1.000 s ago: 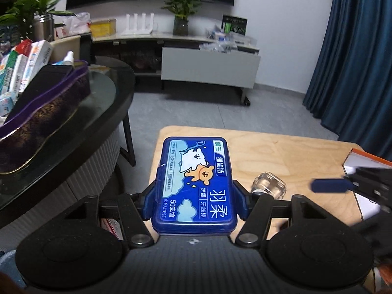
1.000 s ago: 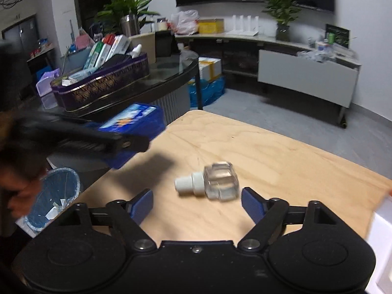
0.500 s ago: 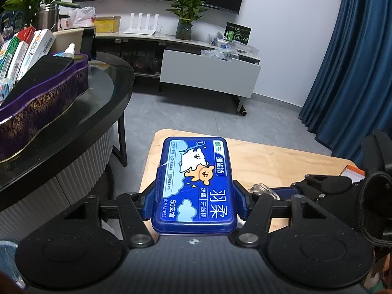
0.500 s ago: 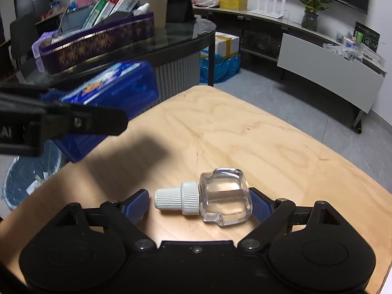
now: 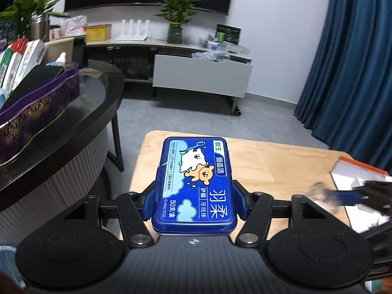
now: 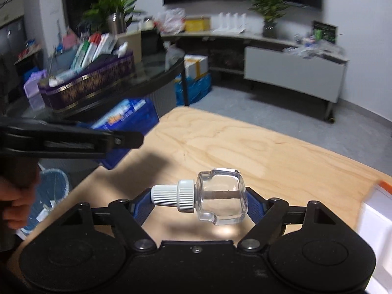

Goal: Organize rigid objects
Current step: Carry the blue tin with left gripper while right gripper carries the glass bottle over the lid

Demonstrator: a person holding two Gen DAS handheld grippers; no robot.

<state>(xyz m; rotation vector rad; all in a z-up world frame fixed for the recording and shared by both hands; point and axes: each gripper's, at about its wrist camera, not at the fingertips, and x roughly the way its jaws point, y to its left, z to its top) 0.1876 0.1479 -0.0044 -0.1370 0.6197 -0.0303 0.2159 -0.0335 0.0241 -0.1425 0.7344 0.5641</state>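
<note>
The small clear bottle [image 6: 220,196] with the white ribbed cap [image 6: 175,195] lies sideways between the blue pads of the right hand-held gripper [image 6: 198,203], lifted just clear of the pale wooden worktop [image 6: 269,147], to judge by the shadow beneath it. Its long axis runs left to right across the jaws — cap to the left, squarish glass-like body to the right. The jaws have just been closing, with the bottle between them; the right pad sits against the body's base and the left pad at the cap end, so it looks pinched end to end. I judge it light but hard, smooth and breakable; a lengthwise pinch on a narrow cap could let it pivot, so flat faces of the body would give a surer hold.

The blue floss-pick box [image 5: 196,186] is clamped across its width by the left hand-held gripper [image 5: 194,203], near the box's close end. Its long axis points away, toward the far edge of the worktop, label up. Stiff plastic, light, slightly slick — a firm side grip suits it.
</note>
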